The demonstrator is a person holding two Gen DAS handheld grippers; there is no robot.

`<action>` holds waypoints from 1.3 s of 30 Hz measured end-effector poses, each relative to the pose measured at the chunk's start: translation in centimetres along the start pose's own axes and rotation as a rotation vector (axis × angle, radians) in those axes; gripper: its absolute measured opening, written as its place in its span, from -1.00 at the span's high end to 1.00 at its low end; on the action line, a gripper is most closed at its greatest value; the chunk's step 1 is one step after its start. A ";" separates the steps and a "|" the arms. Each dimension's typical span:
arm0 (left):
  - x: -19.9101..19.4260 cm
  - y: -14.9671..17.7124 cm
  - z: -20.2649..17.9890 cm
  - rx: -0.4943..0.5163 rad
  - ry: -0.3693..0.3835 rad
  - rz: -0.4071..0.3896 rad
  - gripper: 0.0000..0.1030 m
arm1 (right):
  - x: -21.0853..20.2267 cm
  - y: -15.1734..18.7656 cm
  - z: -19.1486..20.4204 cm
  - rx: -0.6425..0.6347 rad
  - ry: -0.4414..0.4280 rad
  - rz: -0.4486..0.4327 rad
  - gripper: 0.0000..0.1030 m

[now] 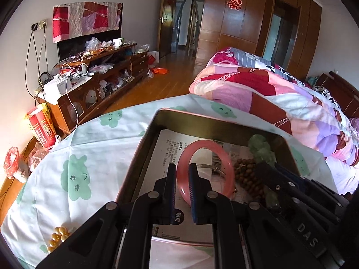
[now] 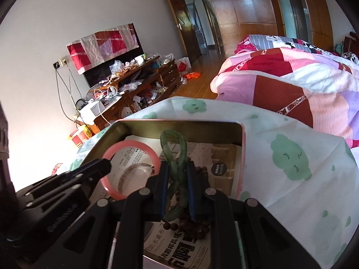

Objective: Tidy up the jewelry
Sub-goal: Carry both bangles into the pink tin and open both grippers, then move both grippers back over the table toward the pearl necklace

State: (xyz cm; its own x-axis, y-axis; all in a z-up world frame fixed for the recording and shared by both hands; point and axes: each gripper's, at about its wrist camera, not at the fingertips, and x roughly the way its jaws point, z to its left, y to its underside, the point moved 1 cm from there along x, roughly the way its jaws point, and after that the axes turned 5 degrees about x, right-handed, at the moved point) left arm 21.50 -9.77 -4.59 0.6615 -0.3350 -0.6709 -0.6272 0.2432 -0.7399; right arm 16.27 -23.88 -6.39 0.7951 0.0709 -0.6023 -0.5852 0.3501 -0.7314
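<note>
A pink bangle (image 1: 227, 157) stands on edge inside an open metal tin (image 1: 154, 123), and my left gripper (image 1: 182, 169) is shut on its near rim. In the right wrist view my right gripper (image 2: 177, 169) is shut on a green bead bracelet (image 2: 174, 139), whose loop sticks up above the jaws. A brown wooden bead string (image 2: 195, 226) lies on the tin's paper lining under that gripper. Both grippers are over the tin (image 2: 243, 157), side by side, with the pink bangle (image 2: 134, 144) to the left of the green bracelet.
The tin rests on a white cloth with green cloud prints (image 1: 76, 174). A cluster of gold beads (image 1: 58, 237) lies on the cloth at the near left. A patchwork quilt (image 1: 258, 87) is piled behind on the right, and a cluttered wooden cabinet (image 1: 101, 74) lines the left wall.
</note>
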 end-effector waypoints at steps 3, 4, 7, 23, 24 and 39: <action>0.0 -0.3 -0.5 0.044 -0.046 0.006 0.74 | -0.1 0.0 0.2 -0.011 -0.003 -0.005 0.19; -0.2 -0.4 -0.7 0.060 -0.061 0.007 0.63 | -0.5 0.0 0.2 -0.008 -0.016 -0.022 0.09; -1.3 -0.9 -0.7 0.067 -0.097 -0.005 -0.06 | -1.5 -0.2 0.3 0.003 -0.005 -0.078 -0.16; -9.0 3.6 0.6 -0.016 -0.102 -0.057 -0.44 | -7.1 1.0 -0.1 0.031 0.058 -0.229 -0.56; -9.4 4.2 0.7 -0.021 -0.105 -0.055 -0.44 | -7.5 1.4 -0.1 0.033 0.059 -0.226 -0.60; -14.2 12.1 5.1 -0.138 -0.228 -0.059 -0.44 | -11.0 5.4 0.1 0.026 0.116 -0.228 -0.60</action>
State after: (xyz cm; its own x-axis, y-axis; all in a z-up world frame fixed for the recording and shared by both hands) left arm 6.62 2.58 -4.34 0.7640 -0.1273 -0.6326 -0.6250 0.0975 -0.7745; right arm 4.36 -22.70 -3.65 0.8817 -0.1200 -0.4562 -0.3870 0.3691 -0.8450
